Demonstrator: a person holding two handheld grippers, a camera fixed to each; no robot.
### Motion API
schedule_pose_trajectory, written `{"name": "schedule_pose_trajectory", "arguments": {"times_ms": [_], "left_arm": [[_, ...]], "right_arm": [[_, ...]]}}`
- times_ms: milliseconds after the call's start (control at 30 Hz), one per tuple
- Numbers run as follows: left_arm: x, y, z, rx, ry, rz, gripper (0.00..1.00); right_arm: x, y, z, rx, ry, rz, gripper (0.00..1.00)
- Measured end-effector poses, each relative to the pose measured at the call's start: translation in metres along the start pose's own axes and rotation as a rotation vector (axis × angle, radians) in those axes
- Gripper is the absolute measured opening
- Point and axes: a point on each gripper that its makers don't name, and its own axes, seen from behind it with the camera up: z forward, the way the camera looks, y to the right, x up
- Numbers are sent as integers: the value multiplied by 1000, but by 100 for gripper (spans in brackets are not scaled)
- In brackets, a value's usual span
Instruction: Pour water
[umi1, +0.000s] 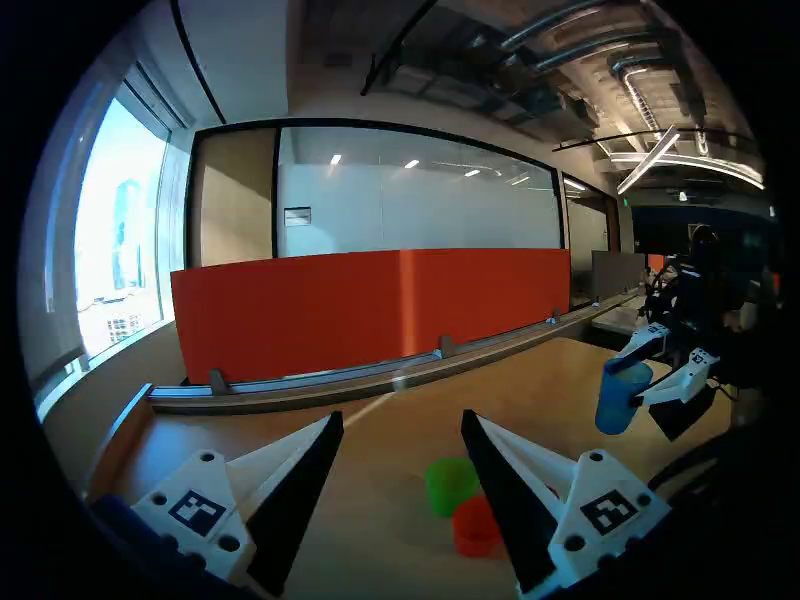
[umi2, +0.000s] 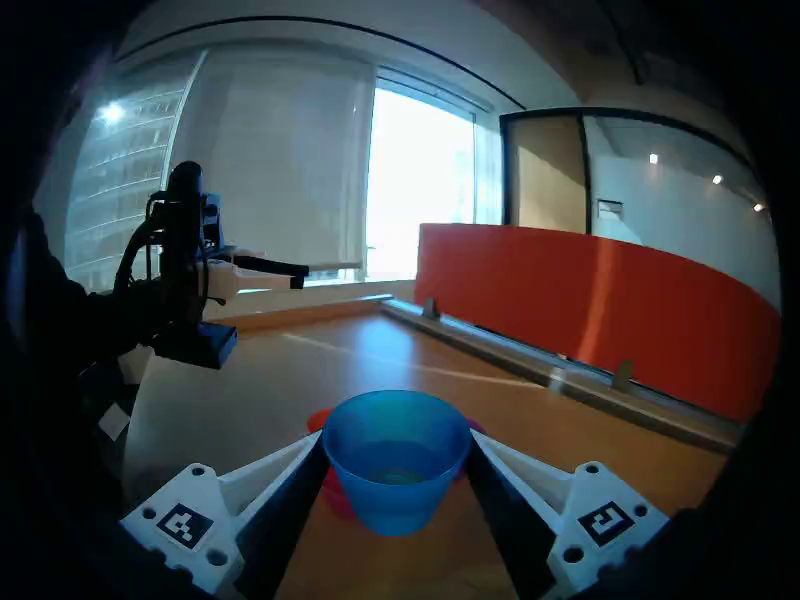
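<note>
Left gripper (umi1: 400, 420): fingers spread wide with nothing between them, hovering over the wooden table (umi1: 560, 385). In the gap ahead, a green cup (umi1: 450, 484) stands upright on the table, and a red cup (umi1: 476, 525) stands just beside it on the nearer side; whether the two touch cannot be told. Right gripper (umi2: 397, 445): both fingers are pressed against the sides of a blue cup (umi2: 397, 462), one on each side just under the rim. The cup is upright, mouth open to the camera, with what looks like a shallow layer of water in the bottom. In the right gripper view a red rim shows behind and below the blue cup on both sides. In the left gripper view the blue cup is off to the far right, held above the table and well apart from the green and red cups. An orange partition (umi1: 370, 305) runs along the back edge of the table, and a bright window (umi1: 120, 240) is at the left.
</note>
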Motion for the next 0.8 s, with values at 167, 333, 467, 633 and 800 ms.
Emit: {"name": "schedule_pose_trajectory", "arguments": {"times_ms": [167, 333, 467, 633, 800], "left_arm": [[-2, 1, 2, -4, -1, -3, 87], [-3, 1, 3, -4, -4, -2, 87], [-3, 1, 4, -6, -5, -7, 87], [-4, 1, 5, -8, -7, -10, 87], [-6, 1, 7, -10, -10, -10, 87]], "right_arm": [[10, 4, 1, -10, 31, 10, 91], [20, 8, 1, -22, 57, 4, 91], [29, 11, 1, -27, 80, 3, 91], [42, 14, 0, -35, 112, 3, 91], [53, 16, -1, -39, 146, -3, 91]]}}
